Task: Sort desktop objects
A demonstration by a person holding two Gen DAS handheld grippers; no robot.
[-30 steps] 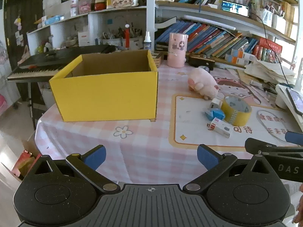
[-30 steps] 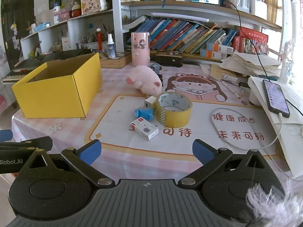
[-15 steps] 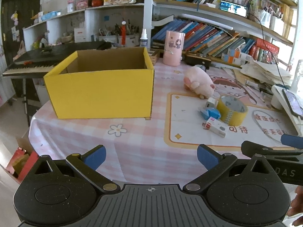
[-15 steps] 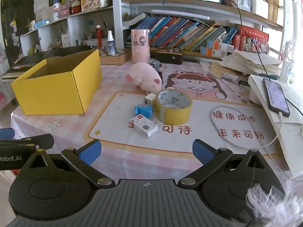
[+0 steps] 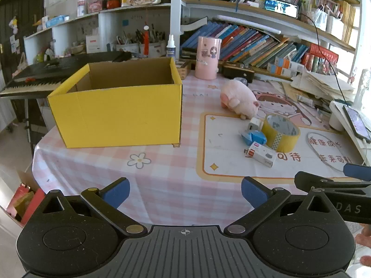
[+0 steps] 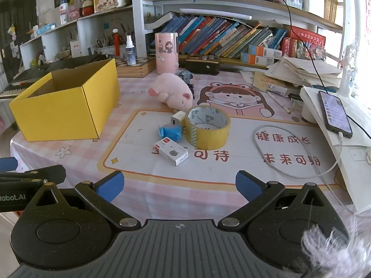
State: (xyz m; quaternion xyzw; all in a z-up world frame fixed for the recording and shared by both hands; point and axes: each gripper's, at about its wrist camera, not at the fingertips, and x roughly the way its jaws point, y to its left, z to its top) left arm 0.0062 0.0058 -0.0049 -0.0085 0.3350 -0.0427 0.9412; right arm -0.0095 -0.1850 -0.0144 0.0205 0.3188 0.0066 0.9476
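Right wrist view: right tongs (image 6: 178, 186) apart, empty; left tongs (image 5: 185, 192) likewise. Small white box (image 6: 171, 153) at 12 o'clock, tape roll (image 6: 207, 127) touching neighbours; careless grab could scatter cluster. Yellow box (image 6: 65, 106) at 10 o'clock.

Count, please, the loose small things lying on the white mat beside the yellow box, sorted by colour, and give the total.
Pink: 1, the plush pig
Yellow: 1, the tape roll
Blue: 1, the wrapped packet
White: 2, the small charger cube and the little carton
Total: 5
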